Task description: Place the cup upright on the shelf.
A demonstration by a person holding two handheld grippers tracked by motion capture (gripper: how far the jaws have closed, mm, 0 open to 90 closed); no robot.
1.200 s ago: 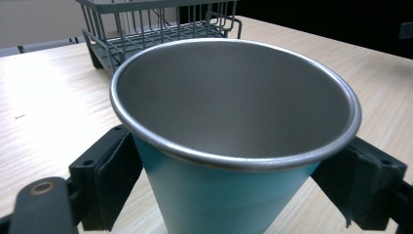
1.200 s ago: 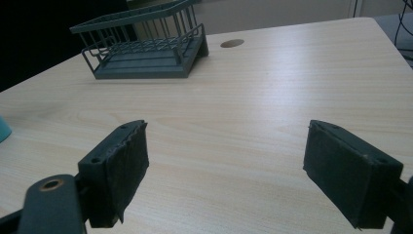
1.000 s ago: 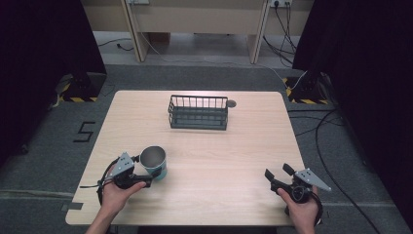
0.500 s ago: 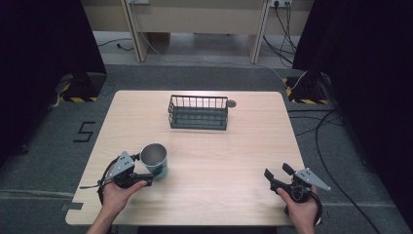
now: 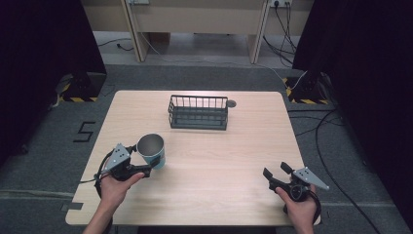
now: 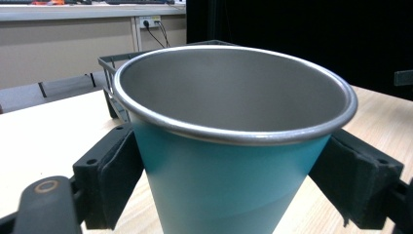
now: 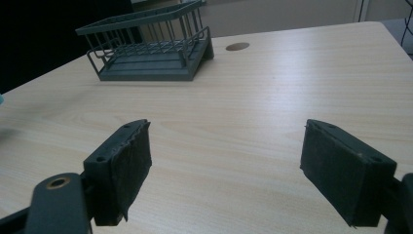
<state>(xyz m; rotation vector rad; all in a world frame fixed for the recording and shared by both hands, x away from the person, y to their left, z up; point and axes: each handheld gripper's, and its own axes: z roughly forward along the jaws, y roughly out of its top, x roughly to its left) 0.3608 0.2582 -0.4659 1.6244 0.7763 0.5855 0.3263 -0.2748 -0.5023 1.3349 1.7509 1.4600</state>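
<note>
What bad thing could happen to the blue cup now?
The left tongs pinch the cup by its slanted sides, so it might slip down or tip if the squeeze loosens. If it goes to the wire basket, its bottom could catch on the basket's rim. The right tongs sit open and far off, too far to help catch it.

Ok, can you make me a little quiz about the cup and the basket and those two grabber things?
1. True or false: the left gripper has its jaws on either side of the teal cup.
2. What stands at the far middle of the table? A) a plate B) a dark wire basket C) a bottle
3. Fill in: the right gripper is open and holds ______.

Key
1. True: the pads sit against the cup's sides in the left gripper view.
2. B.
3. Nothing: bare tabletop shows between its pads.
</note>
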